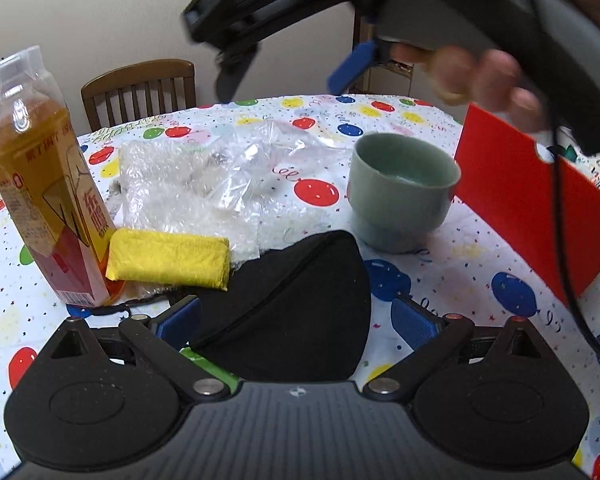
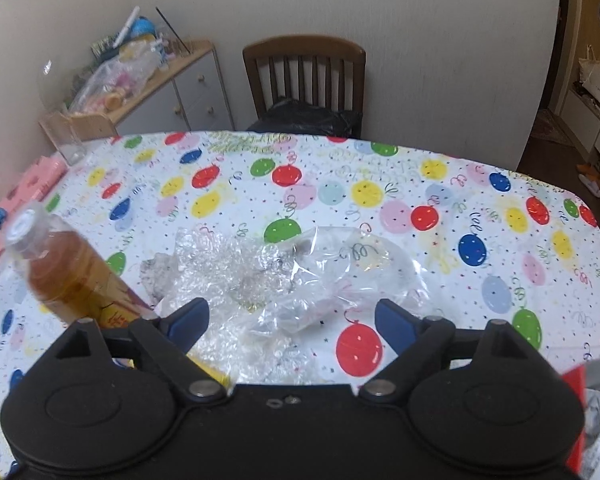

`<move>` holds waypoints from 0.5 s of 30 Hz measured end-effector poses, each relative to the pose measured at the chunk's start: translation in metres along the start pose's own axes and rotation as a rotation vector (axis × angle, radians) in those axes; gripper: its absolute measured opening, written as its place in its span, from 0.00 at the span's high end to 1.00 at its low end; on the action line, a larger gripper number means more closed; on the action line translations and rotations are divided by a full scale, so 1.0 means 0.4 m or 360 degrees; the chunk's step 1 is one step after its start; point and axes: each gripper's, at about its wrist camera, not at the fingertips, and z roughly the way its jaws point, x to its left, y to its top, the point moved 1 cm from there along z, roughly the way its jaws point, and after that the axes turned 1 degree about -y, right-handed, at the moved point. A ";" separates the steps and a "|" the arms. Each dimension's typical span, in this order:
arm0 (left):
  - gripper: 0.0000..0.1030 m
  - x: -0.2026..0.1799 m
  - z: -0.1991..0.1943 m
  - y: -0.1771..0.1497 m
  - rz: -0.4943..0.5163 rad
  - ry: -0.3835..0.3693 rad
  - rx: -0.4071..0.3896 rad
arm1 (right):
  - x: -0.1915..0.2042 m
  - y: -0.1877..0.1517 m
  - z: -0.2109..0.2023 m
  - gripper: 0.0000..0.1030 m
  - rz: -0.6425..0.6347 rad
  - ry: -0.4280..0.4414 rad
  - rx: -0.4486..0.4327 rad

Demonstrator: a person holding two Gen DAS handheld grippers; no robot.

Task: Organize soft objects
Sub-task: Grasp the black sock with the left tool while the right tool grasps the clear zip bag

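Observation:
A black face mask (image 1: 296, 300) lies on the balloon-print tablecloth between the jaws of my left gripper (image 1: 296, 320), which is open; its right pad stands clear of the mask. Beside it are a folded yellow cloth (image 1: 168, 258), bubble wrap (image 1: 168, 176) and a clear plastic bag (image 1: 256, 160). My right gripper (image 2: 292, 320) is open, hovering over the plastic bag (image 2: 324, 280) and bubble wrap (image 2: 216, 264) with nothing in its jaws. The left wrist view also shows the right gripper (image 1: 280, 88) above the table's far side, held by a hand (image 1: 480, 76).
A tea bottle (image 1: 44, 184) stands left of the yellow cloth and leans into the right wrist view as bottle (image 2: 76, 276). A green cup (image 1: 400, 188) and a red box (image 1: 540, 208) sit to the right. A wooden chair (image 2: 304, 76) stands behind the table, a pink box (image 2: 32, 184) at its left edge.

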 end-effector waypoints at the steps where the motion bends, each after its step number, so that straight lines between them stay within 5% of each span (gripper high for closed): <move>1: 0.02 0.001 0.006 -0.003 0.0008 0.0003 0.0001 | 0.004 0.002 0.014 0.14 -0.0004 -0.0008 0.0011; 15: 0.02 -0.006 0.048 -0.016 0.0077 0.0023 -0.0014 | 0.030 0.007 0.166 0.30 -0.0054 -0.0111 0.0197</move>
